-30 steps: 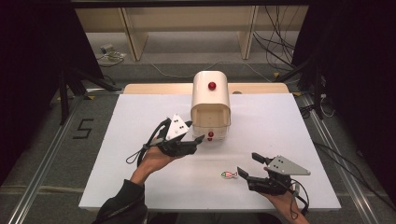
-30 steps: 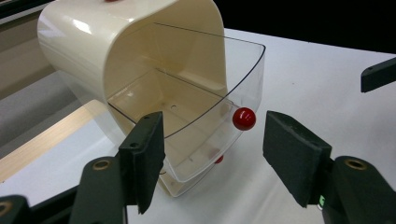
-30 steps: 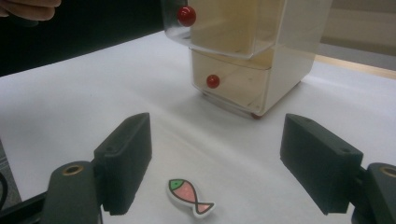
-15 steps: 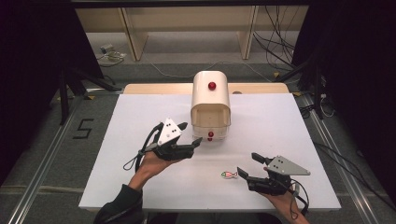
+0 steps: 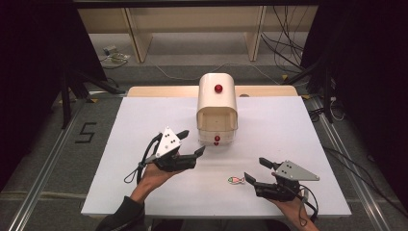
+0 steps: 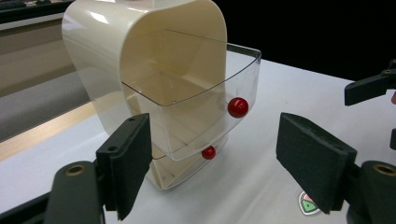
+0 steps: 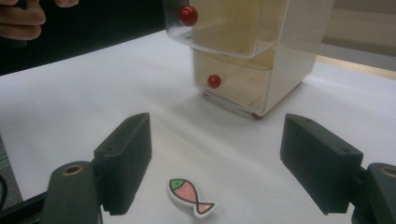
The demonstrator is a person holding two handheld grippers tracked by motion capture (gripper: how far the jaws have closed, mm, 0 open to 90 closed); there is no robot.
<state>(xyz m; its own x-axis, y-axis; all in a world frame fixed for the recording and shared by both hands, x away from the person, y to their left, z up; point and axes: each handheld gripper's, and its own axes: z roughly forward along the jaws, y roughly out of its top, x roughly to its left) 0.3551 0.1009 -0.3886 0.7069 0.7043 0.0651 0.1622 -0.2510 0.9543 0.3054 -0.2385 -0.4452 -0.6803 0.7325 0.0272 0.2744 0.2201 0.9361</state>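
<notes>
L tongs just opened wide, empty, near pulled-out upper drawer of cream cabinet. R tongs wide, empty, by fish sticker on table.

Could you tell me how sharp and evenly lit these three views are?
High view: soft, white table bright, surroundings dark. Left gripper view: cream plastic drawer unit crisp, glare on its top, near black pads blurred. Right gripper view: pink fish-shaped eraser sharp, evenly lit.
</notes>
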